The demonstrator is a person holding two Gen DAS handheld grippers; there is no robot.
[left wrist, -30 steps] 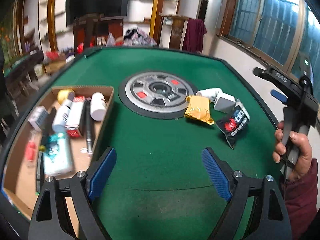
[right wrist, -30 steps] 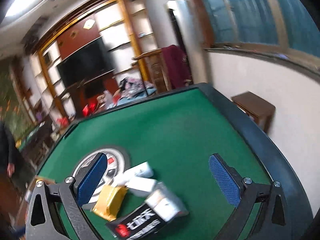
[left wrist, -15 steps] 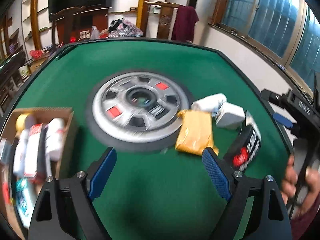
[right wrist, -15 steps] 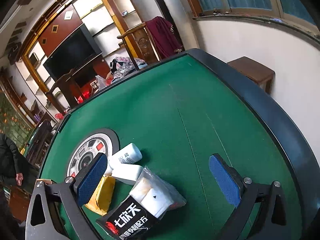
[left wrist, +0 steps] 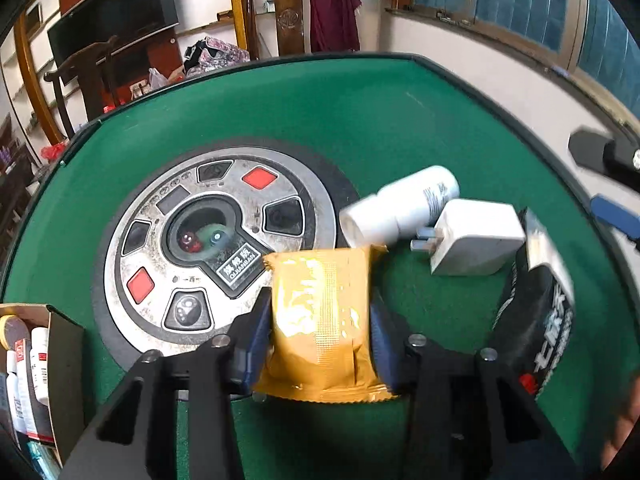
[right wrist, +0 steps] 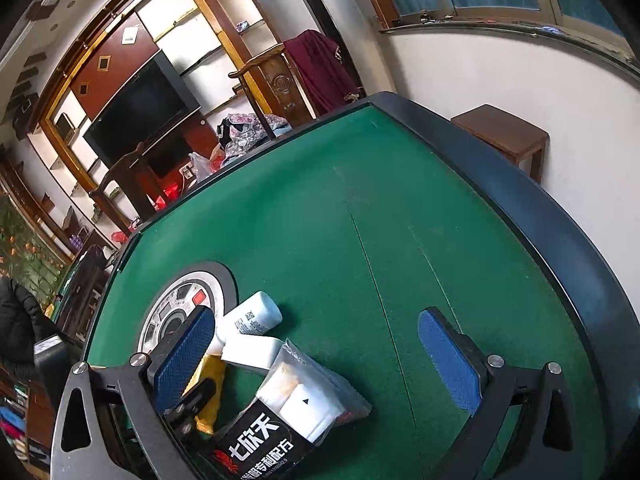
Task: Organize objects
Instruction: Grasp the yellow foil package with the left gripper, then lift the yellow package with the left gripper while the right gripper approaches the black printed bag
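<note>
The left gripper (left wrist: 320, 332) has the yellow snack packet (left wrist: 322, 316) between its blue pads (left wrist: 258, 328), and its jaws are closing on it; both pads lie against the packet's sides. The packet's top edge overlaps the rim of the round centre console (left wrist: 216, 236), which serves as the landmark here. To the console's near left, at the edge of the left wrist view, stands a cardboard box (left wrist: 56, 344) with white bottles (left wrist: 38, 364) upright inside it.

Right of the console, beyond the packet, a white bottle (left wrist: 404, 204) lies on its side, its cap end near the console's rim. A white plug adapter (left wrist: 472, 240) lies touching the bottle, on the side away from the console. Farther right from the console is a black pouch with white lettering (left wrist: 536, 312), its clear upper half showing white contents.

The right gripper (right wrist: 316, 364) hangs over that pouch with its jaws wide apart and nothing between its pads; the pouch (right wrist: 280, 424) shows below its left finger (right wrist: 184, 356) in the right wrist view, with the adapter (right wrist: 252, 350) and the bottle (right wrist: 256, 316) lying between it and the console (right wrist: 184, 304).

All of this sits on the green felt table (right wrist: 360, 208) with its dark raised rim. Past the table's far edge stand a wooden chair (left wrist: 280, 12) draped with a maroon cloth (left wrist: 332, 12), and a dark television (right wrist: 140, 116) set in the wall shelving.
</note>
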